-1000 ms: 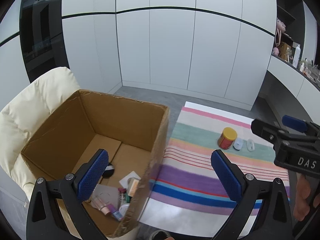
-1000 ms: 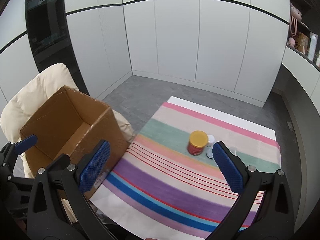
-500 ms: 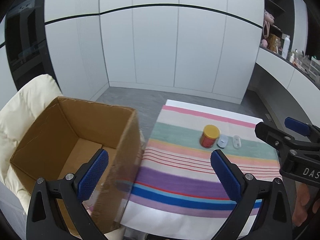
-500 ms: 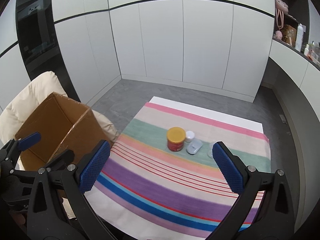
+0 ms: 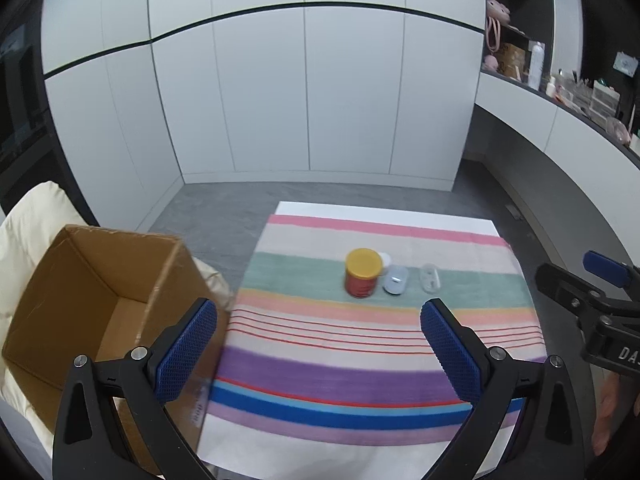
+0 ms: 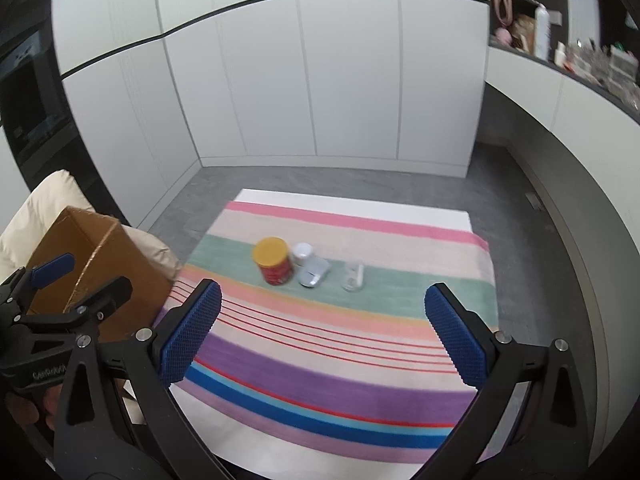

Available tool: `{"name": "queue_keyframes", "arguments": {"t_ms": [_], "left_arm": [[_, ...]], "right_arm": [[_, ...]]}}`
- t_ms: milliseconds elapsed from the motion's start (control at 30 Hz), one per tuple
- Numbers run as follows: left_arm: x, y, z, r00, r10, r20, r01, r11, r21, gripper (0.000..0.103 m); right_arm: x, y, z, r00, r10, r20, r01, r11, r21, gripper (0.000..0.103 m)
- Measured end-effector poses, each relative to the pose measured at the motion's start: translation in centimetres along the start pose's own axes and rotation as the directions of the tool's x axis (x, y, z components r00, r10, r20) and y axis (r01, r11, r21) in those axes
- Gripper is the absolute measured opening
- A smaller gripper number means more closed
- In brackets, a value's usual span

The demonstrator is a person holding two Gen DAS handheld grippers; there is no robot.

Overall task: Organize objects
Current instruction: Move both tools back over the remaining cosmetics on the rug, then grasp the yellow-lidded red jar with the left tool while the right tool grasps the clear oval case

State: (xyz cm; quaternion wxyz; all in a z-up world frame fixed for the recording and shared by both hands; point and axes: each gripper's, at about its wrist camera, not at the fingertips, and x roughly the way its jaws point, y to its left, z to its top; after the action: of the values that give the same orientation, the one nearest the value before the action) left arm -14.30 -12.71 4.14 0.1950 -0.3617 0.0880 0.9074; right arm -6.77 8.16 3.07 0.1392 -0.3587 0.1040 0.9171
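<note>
Left wrist view, jaws: the left gripper (image 5: 318, 344) stands wide apart and empty above the near stripes of the cloth (image 5: 360, 376).
Left wrist view, things: a red can with a yellow lid (image 5: 362, 273) stands upright on the green stripe, ahead of the jaws and slightly right of centre; a small white device (image 5: 395, 279) lies just beside it, and a clear item (image 5: 430, 279) a little further right.
Left wrist view, box: the cardboard box (image 5: 92, 304) sits open to the left, off the counter, on a cream cushion (image 5: 24, 224).
Right wrist view, jaws: the right gripper (image 6: 320, 334) is likewise spread, holding nothing.
Right wrist view, things: the can is ahead and left of centre, a white cap (image 6: 302, 252) touching behind it.
Judgement: both grippers are about equally near; the can's upright axis suits a side grasp.
</note>
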Motion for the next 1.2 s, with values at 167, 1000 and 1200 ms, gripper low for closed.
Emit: {"name": "queue_keyframes", "arguments": {"t_ms": [167, 1000, 1200], "left_arm": [[1.2, -1.7, 0.1, 0.999, -0.042, -0.035, 0.042, 0.999, -0.007, 0.102], [20.2, -4.3, -0.1, 0.962, -0.07, -0.265, 0.076, 0.997, 0.013, 0.086], [24.9, -4.7, 0.1, 0.954, -0.07, -0.293, 0.085, 0.995, 0.042, 0.086]], "right_arm": [[-0.2, -2.4, -1.2, 1.0, -0.023, -0.02, 0.023, 1.0, 0.007, 0.103], [20.2, -5.9, -3.8, 0.95, 0.004, -0.312, 0.029, 0.995, 0.099, 0.074], [25.8, -5.3, -3.9, 0.934, -0.001, -0.356, 0.035, 0.995, 0.091, 0.07]]}}
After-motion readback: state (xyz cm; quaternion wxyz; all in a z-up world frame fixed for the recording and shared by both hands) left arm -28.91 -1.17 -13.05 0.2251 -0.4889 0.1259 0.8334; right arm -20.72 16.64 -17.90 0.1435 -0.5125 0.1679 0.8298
